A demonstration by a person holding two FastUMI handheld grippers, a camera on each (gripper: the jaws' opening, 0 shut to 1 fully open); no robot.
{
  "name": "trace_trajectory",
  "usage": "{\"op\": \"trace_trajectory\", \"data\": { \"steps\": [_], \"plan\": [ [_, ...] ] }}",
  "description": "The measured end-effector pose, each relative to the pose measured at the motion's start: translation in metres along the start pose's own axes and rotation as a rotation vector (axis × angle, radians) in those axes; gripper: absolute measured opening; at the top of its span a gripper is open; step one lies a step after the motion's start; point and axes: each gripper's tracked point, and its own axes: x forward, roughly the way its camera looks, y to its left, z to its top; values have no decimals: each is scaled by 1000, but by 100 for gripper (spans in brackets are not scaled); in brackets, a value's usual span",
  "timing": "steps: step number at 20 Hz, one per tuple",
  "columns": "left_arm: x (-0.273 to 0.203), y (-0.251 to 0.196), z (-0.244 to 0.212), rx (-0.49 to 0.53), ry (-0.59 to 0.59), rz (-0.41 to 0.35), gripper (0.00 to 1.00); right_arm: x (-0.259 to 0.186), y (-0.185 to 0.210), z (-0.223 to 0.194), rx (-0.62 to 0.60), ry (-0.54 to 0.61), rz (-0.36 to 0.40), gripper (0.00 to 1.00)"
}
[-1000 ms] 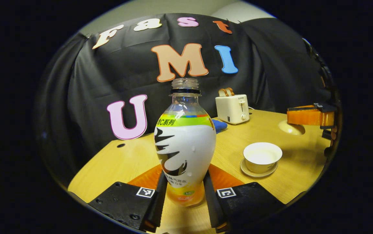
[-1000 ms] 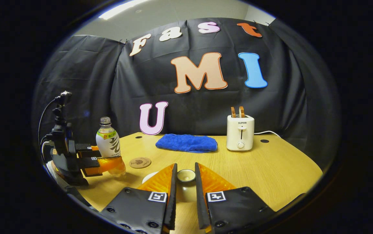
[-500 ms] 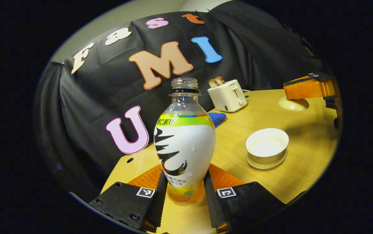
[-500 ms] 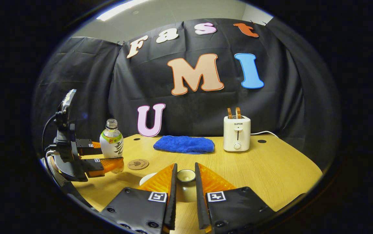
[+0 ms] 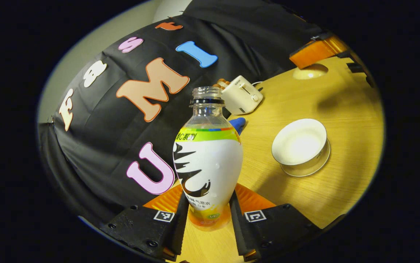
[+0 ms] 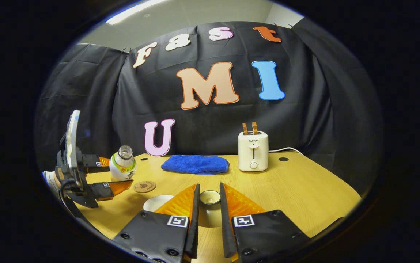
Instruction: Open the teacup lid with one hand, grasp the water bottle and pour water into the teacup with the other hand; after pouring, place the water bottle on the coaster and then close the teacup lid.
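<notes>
An uncapped water bottle [image 5: 208,160] with a white, green and orange label sits between the fingers of my left gripper [image 5: 208,216], which is shut on its lower body. In the right gripper view that bottle [image 6: 123,167] leans with its mouth toward the cup, held off the table by the left gripper [image 6: 102,176]. The open white teacup [image 5: 299,141] stands on its saucer [image 5: 310,168] to the right of the bottle. My right gripper [image 6: 208,204] is shut on the knob of the teacup lid [image 6: 210,197], held above the table. The round coaster [image 6: 144,186] lies beside the bottle.
A blue towel [image 6: 195,164] lies at the back of the wooden table [image 6: 305,193], with a white toaster [image 6: 253,151] to its right. The teacup [image 6: 156,202] shows left of my right fingers. The table's edge runs close behind the left gripper.
The left gripper has raised the bottle and tipped it toward the teacup. The right gripper still holds the lid and has drifted slightly to the right.
</notes>
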Motion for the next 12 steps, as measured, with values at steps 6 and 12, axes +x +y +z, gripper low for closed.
{"op": "trace_trajectory", "data": {
  "steps": [6, 12],
  "plan": [
    [7, -19, 2, 201, 10, -24, 54, -3, -9, 5, 12, -13, -18, 32],
    [11, -17, 3, 404, 12, -16, 54, -4, -8, 6, 5, -18, -19, 32]
  ]
}}
